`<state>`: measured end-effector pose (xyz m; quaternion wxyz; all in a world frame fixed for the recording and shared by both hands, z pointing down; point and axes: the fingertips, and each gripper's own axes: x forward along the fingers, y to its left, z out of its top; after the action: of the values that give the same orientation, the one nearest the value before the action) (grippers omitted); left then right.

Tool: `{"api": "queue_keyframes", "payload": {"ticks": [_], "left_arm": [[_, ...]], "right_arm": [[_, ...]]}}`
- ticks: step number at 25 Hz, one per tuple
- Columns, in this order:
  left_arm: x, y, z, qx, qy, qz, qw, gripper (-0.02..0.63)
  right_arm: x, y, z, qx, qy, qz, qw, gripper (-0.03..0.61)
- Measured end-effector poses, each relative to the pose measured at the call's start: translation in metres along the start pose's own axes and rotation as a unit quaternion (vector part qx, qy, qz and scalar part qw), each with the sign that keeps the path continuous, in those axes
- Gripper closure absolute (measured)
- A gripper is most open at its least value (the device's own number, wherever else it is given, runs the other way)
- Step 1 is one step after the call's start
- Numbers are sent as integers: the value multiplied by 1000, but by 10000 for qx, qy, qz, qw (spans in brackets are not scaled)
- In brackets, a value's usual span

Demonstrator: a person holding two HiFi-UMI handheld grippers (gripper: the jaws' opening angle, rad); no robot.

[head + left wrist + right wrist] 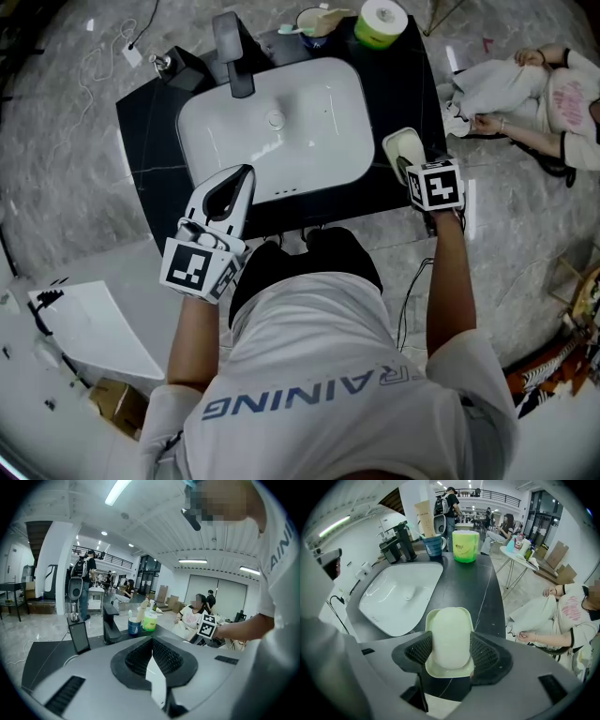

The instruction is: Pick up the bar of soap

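The pale green bar of soap [450,634] lies on a light green soap dish [435,616] on the black counter, right of the sink. My right gripper [450,645] is shut on the bar of soap, one ribbed pad pressed to each long side. From the head view the right gripper [409,167] reaches over the dish [399,142] at the counter's right front. The left gripper [240,176] hovers over the sink's front edge, jaws together and holding nothing; in its own view the left gripper [152,649] points across the counter.
A white sink [199,141] fills the black counter [398,80], with a dark faucet [232,52] behind it. A blue cup [434,544] and a green roll [465,545] stand at the back. A person [539,94] sits on the floor to the right.
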<state>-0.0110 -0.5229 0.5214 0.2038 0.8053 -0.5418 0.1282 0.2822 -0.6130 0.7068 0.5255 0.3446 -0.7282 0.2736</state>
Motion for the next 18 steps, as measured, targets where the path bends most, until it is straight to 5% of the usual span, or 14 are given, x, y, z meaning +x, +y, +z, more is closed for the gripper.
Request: {"api": "queue_keyframes", "payload": {"ticks": [10,18], "left_arm": [[-9,-4,12,101,-183,-54,9998,606],[-24,-8,29,189,-361,-111,9991,606]], "right_arm": [[-33,-1,10,7,-350,-181,9992,328],[-86,5,38,6,-1091,-452,9930,328]]}}
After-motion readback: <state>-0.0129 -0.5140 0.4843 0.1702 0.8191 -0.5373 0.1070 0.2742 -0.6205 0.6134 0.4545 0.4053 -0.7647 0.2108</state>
